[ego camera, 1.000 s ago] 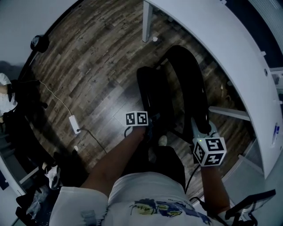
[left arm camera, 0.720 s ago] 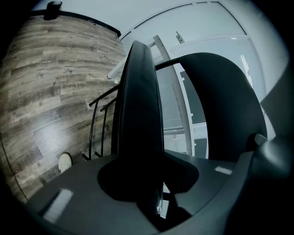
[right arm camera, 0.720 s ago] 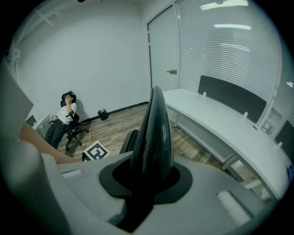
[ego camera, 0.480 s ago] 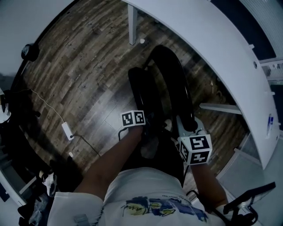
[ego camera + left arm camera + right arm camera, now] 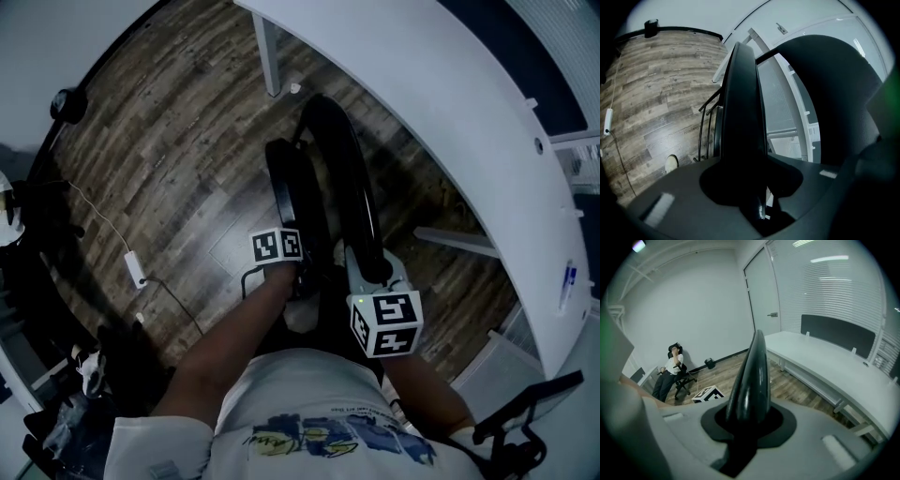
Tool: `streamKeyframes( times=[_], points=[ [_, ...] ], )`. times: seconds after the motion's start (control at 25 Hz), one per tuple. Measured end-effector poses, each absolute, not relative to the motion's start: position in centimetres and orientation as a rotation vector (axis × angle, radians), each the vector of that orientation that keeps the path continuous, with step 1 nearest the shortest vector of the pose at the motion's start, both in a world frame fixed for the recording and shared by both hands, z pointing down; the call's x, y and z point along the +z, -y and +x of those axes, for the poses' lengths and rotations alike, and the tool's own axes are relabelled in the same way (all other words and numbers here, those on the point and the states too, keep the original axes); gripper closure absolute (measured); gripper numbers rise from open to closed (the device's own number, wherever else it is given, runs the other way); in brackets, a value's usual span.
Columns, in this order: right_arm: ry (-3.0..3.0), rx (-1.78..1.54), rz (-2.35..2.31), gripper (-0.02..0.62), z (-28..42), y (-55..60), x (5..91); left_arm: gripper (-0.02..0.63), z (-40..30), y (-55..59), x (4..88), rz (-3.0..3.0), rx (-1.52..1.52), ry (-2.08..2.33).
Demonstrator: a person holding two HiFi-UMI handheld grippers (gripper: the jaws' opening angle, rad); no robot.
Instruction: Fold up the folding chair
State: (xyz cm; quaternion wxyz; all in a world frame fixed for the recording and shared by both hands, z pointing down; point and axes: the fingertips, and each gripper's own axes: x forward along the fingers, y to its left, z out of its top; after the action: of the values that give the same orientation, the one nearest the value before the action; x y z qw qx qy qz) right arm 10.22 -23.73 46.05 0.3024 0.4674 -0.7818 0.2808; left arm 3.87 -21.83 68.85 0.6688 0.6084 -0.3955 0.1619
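A black folding chair stands on the wood floor just in front of me, its two panels upright and close together. The narrower left panel (image 5: 286, 192), apparently the seat, has my left gripper (image 5: 300, 272) shut on its near edge; that edge (image 5: 743, 140) runs up between the jaws in the left gripper view. The taller curved backrest (image 5: 342, 173) is on the right. On its top edge (image 5: 751, 376) my right gripper (image 5: 367, 262) is shut. Thin metal legs (image 5: 707, 126) show beside the seat.
A long curved white desk (image 5: 450, 112) wraps behind and to the right of the chair, one leg (image 5: 267, 56) near the chair's far end. A power strip (image 5: 134, 270) with its cable lies on the floor at left. A person (image 5: 670, 369) sits in an office chair by the far wall.
Both grippers and the chair have shifted left in the head view. The right gripper has come closer to the left one, and the two black panels stand nearer together.
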Motion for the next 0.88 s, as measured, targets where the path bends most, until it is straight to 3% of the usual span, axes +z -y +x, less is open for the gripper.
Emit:
streamKeyframes(
  times=[0.88],
  points=[
    [2.216, 0.666, 0.944, 0.534, 23.5, 33.4, 46.3, 0.479, 17.8, 29.6, 68.7, 1.141, 0.345, 1.137]
  ],
)
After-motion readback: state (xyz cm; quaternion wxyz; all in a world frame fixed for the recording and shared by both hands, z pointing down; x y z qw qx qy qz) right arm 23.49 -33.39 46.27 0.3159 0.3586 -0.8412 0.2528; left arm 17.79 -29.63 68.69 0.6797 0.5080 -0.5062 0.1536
